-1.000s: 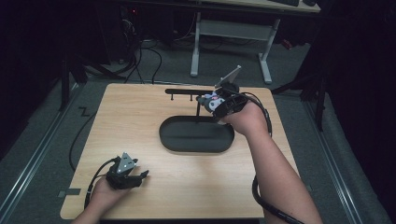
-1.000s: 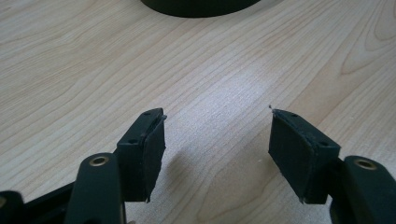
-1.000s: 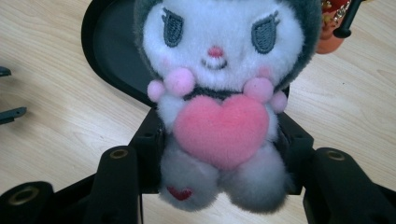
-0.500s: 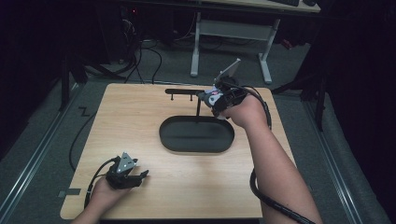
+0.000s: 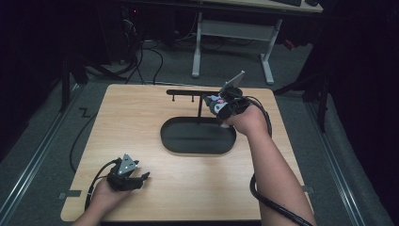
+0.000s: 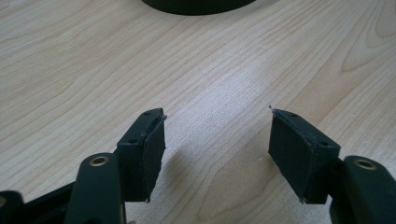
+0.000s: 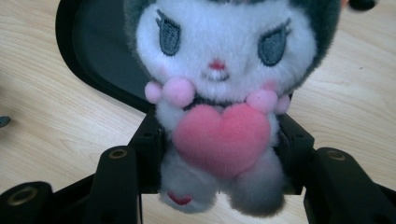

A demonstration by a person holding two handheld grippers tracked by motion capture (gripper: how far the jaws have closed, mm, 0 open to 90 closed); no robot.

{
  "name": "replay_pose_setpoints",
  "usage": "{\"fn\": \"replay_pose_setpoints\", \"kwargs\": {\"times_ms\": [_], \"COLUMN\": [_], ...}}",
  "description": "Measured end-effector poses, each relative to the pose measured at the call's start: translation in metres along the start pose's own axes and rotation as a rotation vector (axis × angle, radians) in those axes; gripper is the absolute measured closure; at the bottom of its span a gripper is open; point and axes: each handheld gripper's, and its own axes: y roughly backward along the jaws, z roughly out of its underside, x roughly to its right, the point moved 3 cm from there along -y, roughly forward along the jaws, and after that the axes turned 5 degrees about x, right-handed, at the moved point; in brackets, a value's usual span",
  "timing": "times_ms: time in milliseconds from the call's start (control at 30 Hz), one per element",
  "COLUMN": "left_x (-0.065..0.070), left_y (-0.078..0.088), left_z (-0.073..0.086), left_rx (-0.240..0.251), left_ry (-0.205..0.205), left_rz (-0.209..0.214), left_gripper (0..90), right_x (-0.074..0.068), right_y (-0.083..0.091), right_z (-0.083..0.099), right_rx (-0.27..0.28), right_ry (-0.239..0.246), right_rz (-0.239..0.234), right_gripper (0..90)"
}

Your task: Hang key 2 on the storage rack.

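Note:
A small plush toy (image 7: 219, 98) with a white face, dark hood and a pink heart on its chest sits between the jaws of my right gripper (image 7: 219, 154), which is shut on its body. In the high view that right gripper (image 5: 221, 106) hovers by the post of a black hanger stand (image 5: 197, 94), over the far right end of its oval base (image 5: 197, 137), with the plush toy (image 5: 215, 104) at its tip. My left gripper (image 5: 139, 178) rests low at the table's near left. Its jaws stand open over bare wood, nothing between the pads (image 6: 152, 154).
The wooden table (image 5: 141, 117) has the stand at its far middle; the stand's crossbar carries small pegs. The black oval base (image 6: 196, 4) shows at the top of the left gripper view. A white desk frame (image 5: 235, 33) and cables lie on the floor beyond the table.
My right gripper with the plush toy has sunk a little and shifted slightly toward the stand's base. The left gripper has stayed put.

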Motion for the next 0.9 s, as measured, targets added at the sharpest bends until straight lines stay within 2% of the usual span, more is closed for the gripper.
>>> {"fn": "replay_pose_setpoints", "kwargs": {"times_ms": [133,200,300,633,733,767,800,900], "left_x": [0.001,0.001,0.001,0.002,0.002,0.002,0.002,0.002], "left_y": [-0.001,-0.001,-0.002,-0.002,-0.002,-0.002,-0.003,-0.003], "left_z": [0.0,0.0,0.0,0.0,0.001,0.001,0.001,0.001], "left_rx": [0.0,0.0,-0.002,-0.012,-0.013,-0.013,-0.009,-0.01], "left_ry": [-0.002,-0.005,-0.007,-0.012,-0.013,-0.013,-0.014,-0.016], "left_rz": [0.0,-0.001,0.0,0.003,0.004,0.004,0.001,0.001], "left_gripper": [36.2,36.3,36.3,36.3,36.3,36.3,36.3,36.3], "right_x": [0.0,0.001,0.002,0.0,-0.001,-0.001,-0.001,-0.002], "right_y": [-0.012,-0.02,-0.027,-0.053,-0.058,-0.058,-0.061,-0.063], "right_z": [0.006,0.01,0.013,0.009,0.007,0.007,0.007,0.01], "right_rx": [-0.029,-0.05,-0.065,-0.03,-0.015,-0.015,-0.008,-0.008], "right_ry": [0.003,0.009,0.003,-0.012,-0.034,-0.034,-0.044,-0.052], "right_rz": [-0.012,0.001,-0.002,-0.024,-0.043,-0.043,-0.056,-0.049], "right_gripper": [48.3,48.3,48.2,46.2,38.9,38.9,31.9,26.5]}}
